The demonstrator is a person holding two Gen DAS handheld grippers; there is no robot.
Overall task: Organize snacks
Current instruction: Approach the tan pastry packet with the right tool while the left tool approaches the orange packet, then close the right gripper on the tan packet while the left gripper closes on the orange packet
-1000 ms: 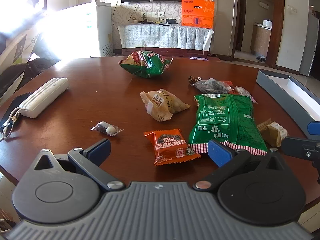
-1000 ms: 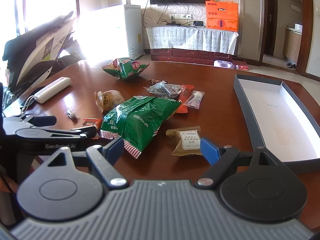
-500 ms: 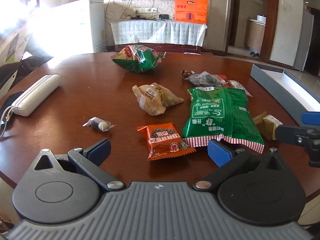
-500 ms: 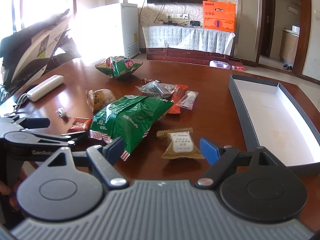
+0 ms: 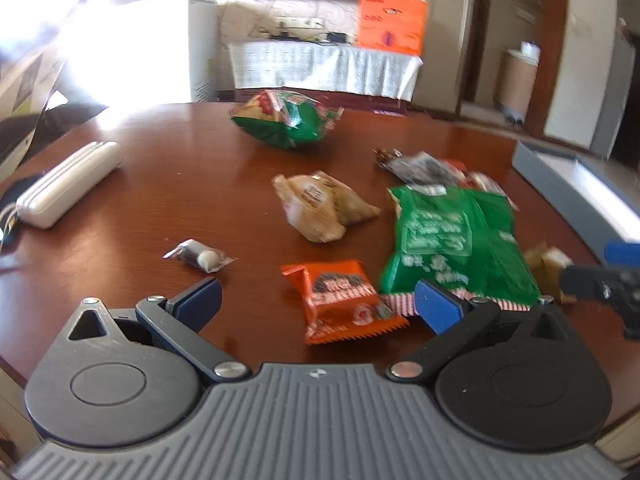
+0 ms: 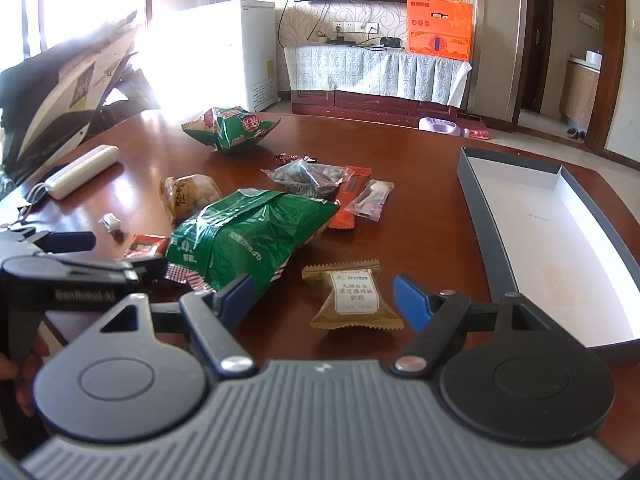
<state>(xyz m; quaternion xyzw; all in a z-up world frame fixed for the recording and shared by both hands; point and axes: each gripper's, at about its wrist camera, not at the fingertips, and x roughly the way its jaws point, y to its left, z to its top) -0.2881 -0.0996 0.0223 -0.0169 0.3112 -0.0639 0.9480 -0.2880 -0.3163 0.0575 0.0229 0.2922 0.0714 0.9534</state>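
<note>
Left gripper [image 5: 316,300]: fingers are being held wide apart, the orange snack packet [image 5: 344,300] lying between them.
Right gripper [image 6: 324,298]: jaws are being kept spread around the brown biscuit packet [image 6: 354,294] (not touching).
Table [image 6: 416,184]: bare wood is being left open between snacks and box.
Grey box [image 6: 476,200]: is lying near the right edge, its white floor bare.
Large green bag [image 6: 244,236]: is lying mid-table.

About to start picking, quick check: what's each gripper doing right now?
Left gripper: open, holding nothing.
Right gripper: open, holding nothing.
</note>
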